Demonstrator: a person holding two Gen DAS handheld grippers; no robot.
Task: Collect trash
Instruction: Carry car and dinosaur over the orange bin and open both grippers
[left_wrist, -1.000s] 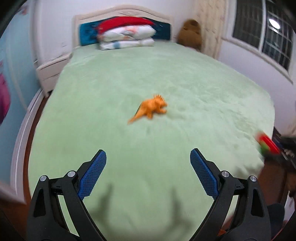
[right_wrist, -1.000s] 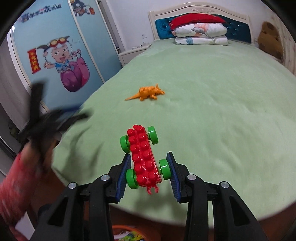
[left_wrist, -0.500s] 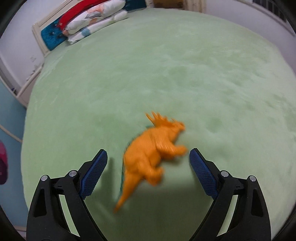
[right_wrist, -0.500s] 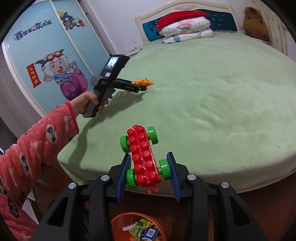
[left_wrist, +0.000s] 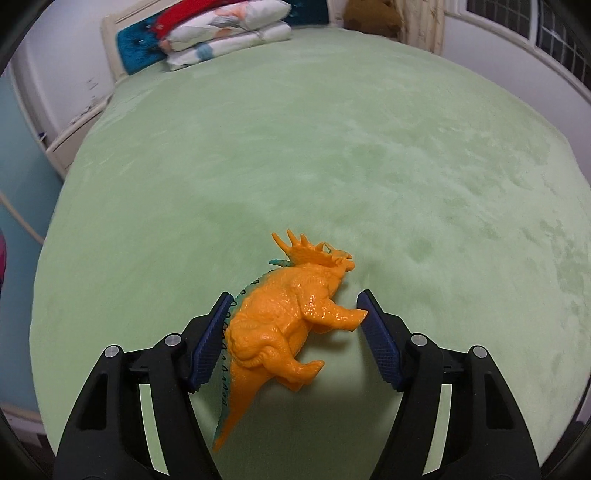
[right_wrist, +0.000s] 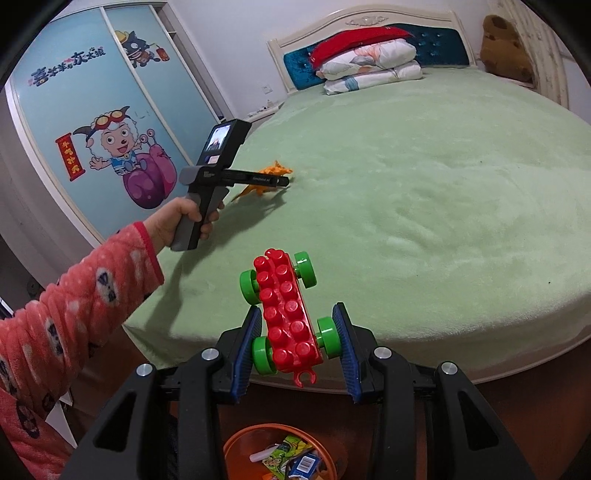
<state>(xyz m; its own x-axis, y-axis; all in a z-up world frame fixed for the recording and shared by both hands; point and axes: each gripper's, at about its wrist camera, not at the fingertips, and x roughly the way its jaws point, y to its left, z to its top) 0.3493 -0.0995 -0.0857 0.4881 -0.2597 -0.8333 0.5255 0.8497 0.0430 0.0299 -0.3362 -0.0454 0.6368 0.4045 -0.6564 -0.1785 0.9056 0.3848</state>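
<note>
An orange toy dinosaur (left_wrist: 284, 314) lies on its side on the green bed cover (left_wrist: 332, 155). My left gripper (left_wrist: 295, 345) straddles it; the jaws are partly closed, both pads touching or nearly touching it. The dinosaur also shows in the right wrist view (right_wrist: 271, 175), with the left gripper (right_wrist: 282, 181) over it. My right gripper (right_wrist: 295, 349) is shut on a red toy brick car with green wheels (right_wrist: 286, 314), held above the bed's near edge. An orange bin (right_wrist: 279, 456) with wrappers sits below it.
Pillows (right_wrist: 369, 66) and a brown plush bear (right_wrist: 504, 48) are at the headboard. A wardrobe with cartoon doors (right_wrist: 107, 140) stands left of the bed. The person's arm in a red sleeve (right_wrist: 74, 314) reaches over the bed corner.
My left gripper moved forward over the bed to the dinosaur and narrowed its jaws around it. The right gripper kept hold of the toy car and tilted down, showing the bin.
</note>
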